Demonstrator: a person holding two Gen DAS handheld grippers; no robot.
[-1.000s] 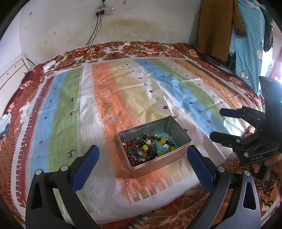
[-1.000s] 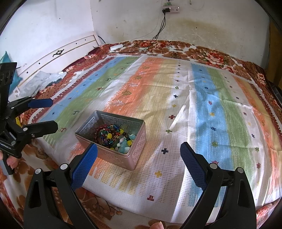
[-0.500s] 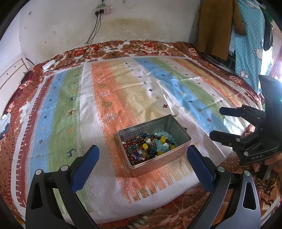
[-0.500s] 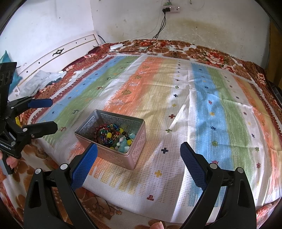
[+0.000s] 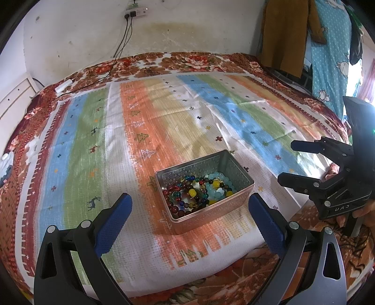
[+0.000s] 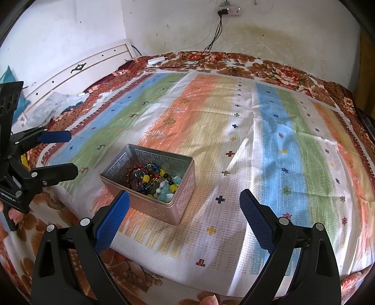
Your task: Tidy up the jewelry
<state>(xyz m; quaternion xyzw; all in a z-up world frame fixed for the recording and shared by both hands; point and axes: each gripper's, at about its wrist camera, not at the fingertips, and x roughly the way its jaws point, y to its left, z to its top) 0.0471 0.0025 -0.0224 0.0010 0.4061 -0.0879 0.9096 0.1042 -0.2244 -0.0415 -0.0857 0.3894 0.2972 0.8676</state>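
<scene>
An open metal tin (image 5: 241,174) (image 6: 185,185) stands on the striped cloth near the bed's front edge. It holds a heap of bead bracelets (image 5: 198,191) (image 6: 154,179) in red, blue, yellow and pale turquoise. My left gripper (image 5: 189,212) is open and empty, just in front of the tin, which lies between its fingers in view. It also shows at the left of the right wrist view (image 6: 64,153). My right gripper (image 6: 185,210) is open and empty, with the tin ahead and to its left. It also shows in the left wrist view (image 5: 289,162), right of the tin.
A striped cloth (image 5: 164,112) covers a floral bedspread (image 5: 187,58). A wall socket with cables (image 5: 136,11) and a white adapter (image 5: 64,85) are at the back. Clothes (image 5: 283,35) hang at the back right. A white headboard (image 6: 77,70) and crumpled cloth (image 6: 58,103) are left.
The left gripper has edged a little closer to the tin. The right gripper has barely moved. Both stay open.
</scene>
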